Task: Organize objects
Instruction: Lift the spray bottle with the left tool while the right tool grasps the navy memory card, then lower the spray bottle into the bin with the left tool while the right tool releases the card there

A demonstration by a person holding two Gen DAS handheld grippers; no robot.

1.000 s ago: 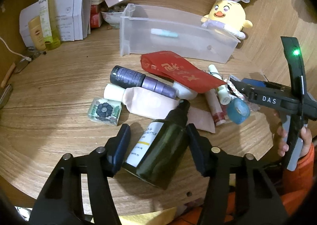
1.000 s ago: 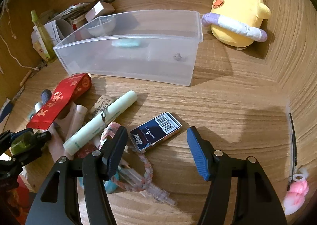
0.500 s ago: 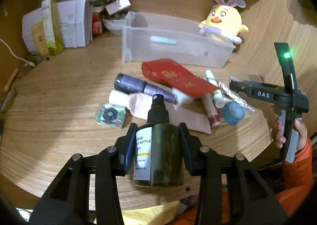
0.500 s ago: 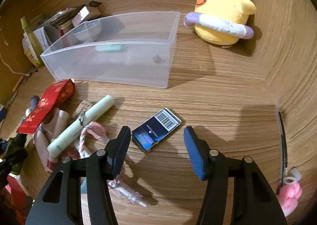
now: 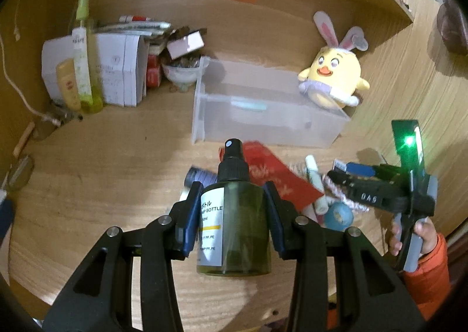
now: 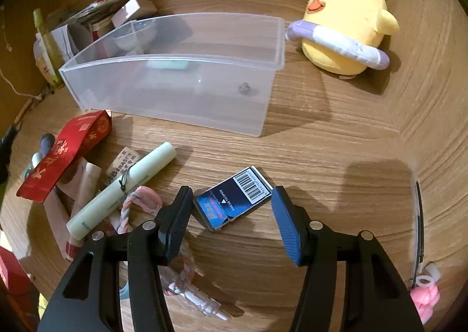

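Meanwhile left gripper (image 5: 232, 209) clamped on dark green spray bottle (image 5: 234, 229), held upright above worktop (image 5: 96, 174) near its front edge, clutter pile beneath. Clear plastic bin (image 6: 175, 74) sat toward back of worktop, pale blue item inside; yellow chick plush (image 6: 345, 25) just beside bin's right end. Right gripper (image 6: 231, 215) spread apart, blue barcode card case (image 6: 234, 200) lying flat between its fingers. Red envelope (image 6: 64, 153) and pale green tube (image 6: 122, 188) lay to left of case.
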